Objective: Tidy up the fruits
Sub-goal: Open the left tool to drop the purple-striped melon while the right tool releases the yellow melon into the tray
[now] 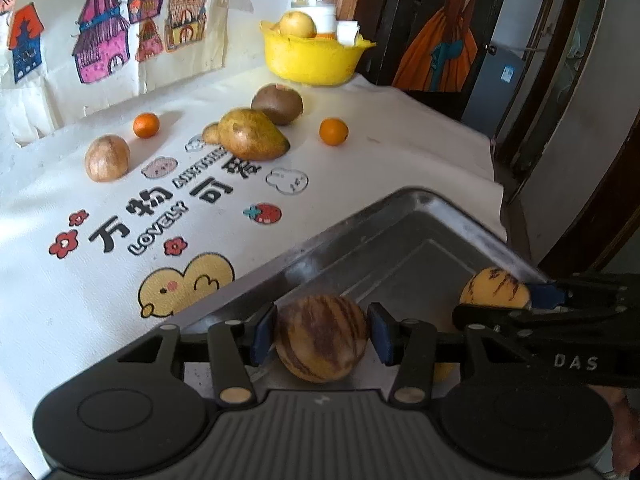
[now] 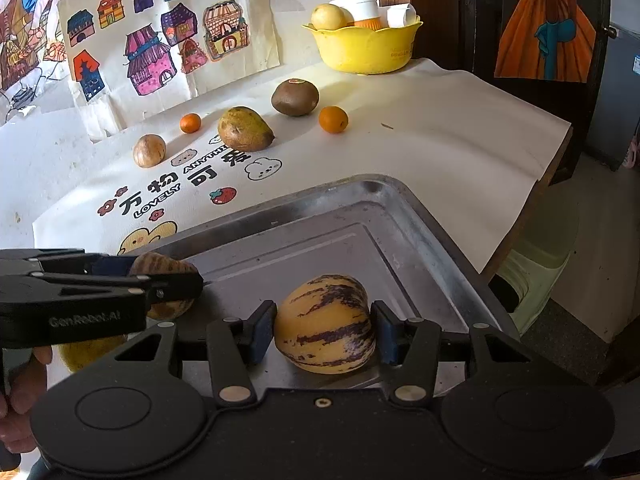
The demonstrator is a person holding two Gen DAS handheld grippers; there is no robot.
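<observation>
**Holding two striped fruits over the tray**

Metal tray (image 2: 408, 216) carries both fruits. Yellow bowl (image 2: 366, 46) at back: pale fruit, white jars. Table cloth (image 1: 360, 168) has loose fruit: pear (image 1: 252, 134), kiwi (image 1: 277, 103), two oranges.

Left gripper (image 1: 322, 334): brown-striped fruit (image 1: 322, 338) between fingers, small gap visible, grip unclear. Right gripper (image 2: 325, 330): fingers clamped on purple-striped fruit (image 2: 325, 324).

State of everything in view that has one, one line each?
left gripper, fingers flank brown-striped fruit, grip unclear
right gripper, shut on yellow striped fruit
tray, flat on cloth
yellow bowl, upright, filled
pear, lying on its side
</observation>
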